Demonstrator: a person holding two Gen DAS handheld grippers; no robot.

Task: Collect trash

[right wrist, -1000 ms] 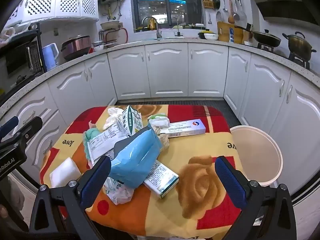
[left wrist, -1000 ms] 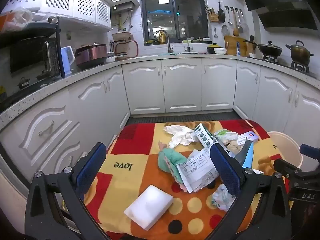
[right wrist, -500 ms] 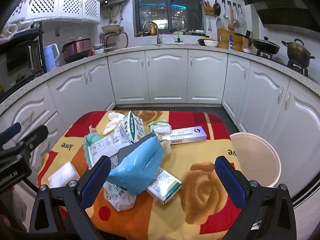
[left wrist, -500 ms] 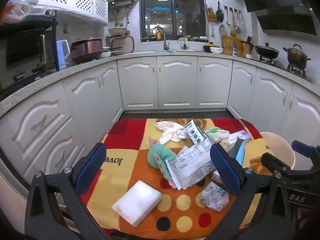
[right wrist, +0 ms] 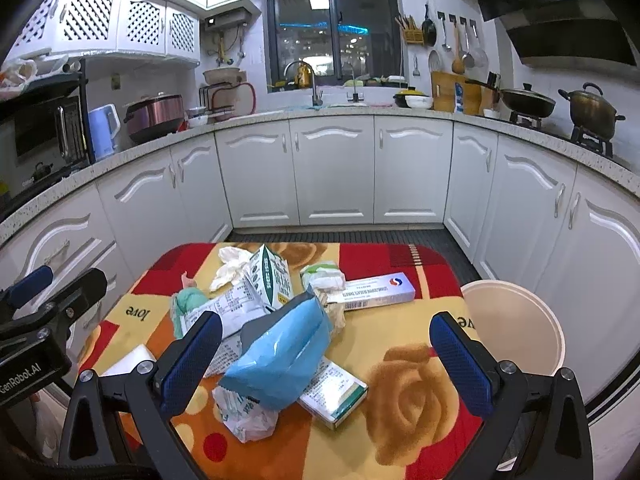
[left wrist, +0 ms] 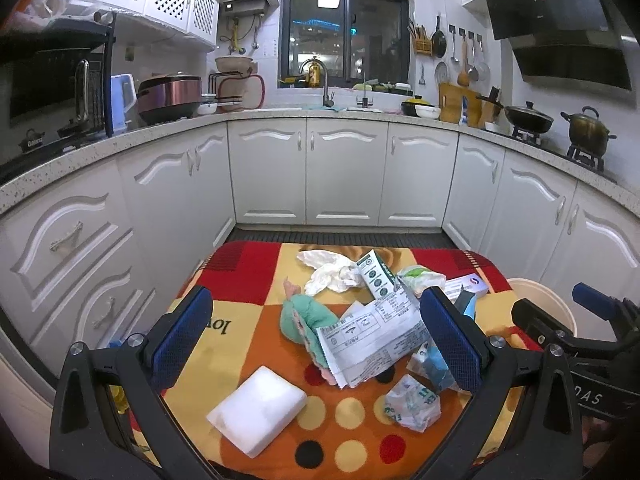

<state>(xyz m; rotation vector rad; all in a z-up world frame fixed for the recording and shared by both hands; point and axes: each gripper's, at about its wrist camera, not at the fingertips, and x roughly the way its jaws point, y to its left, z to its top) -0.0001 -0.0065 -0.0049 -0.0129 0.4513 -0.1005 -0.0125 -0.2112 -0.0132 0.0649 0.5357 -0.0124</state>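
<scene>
Both tools hover above the near table edge, apparently placed to survey the pile before a first pick. The left gripper (left wrist: 316, 340) is spread wide and empty; so is the right gripper (right wrist: 326, 354). At centre frame the trash heap (right wrist: 280, 328) lies on the patterned tablecloth (right wrist: 408, 392); a blue bag (right wrist: 280, 356) covers the items beneath. At right the bin (right wrist: 516, 324) waits, its base cut off.
</scene>
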